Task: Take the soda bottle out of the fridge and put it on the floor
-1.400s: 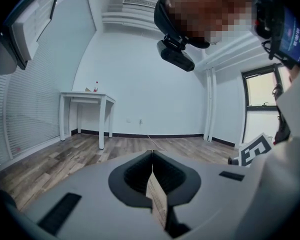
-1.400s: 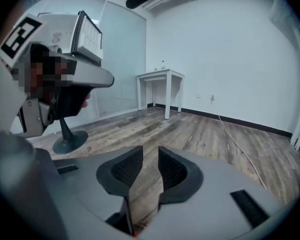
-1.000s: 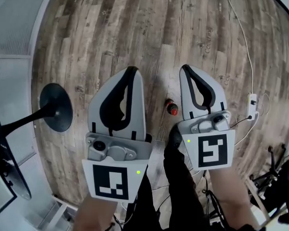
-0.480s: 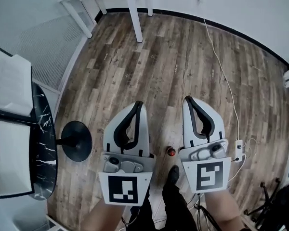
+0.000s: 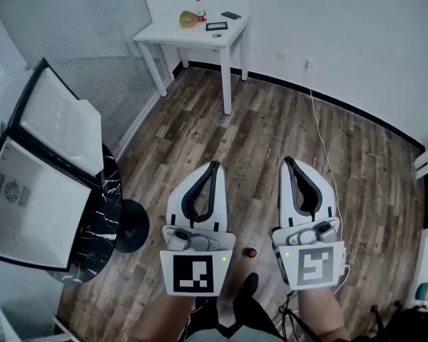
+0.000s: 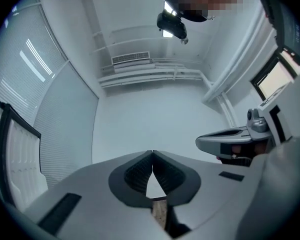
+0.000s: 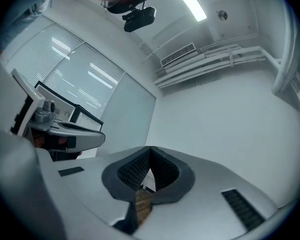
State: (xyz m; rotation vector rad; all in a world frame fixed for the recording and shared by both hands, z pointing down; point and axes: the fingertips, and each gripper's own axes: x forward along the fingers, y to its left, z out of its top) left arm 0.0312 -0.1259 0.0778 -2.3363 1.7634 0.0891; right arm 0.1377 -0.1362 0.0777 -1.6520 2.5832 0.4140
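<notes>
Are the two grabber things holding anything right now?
No, nothing is held. The left gripper and the right gripper both have their jaws shut together with nothing between them. The soda bottle stands on the floor, untouched.

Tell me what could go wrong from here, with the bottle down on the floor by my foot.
1. The soda bottle stands right by your shoe; a careless step forward may knock it over.
2. The fridge door is open on your left, so the cold would likely escape until it is shut.
3. A white cable trails across the floor on your right, a possible trip hazard.
</notes>
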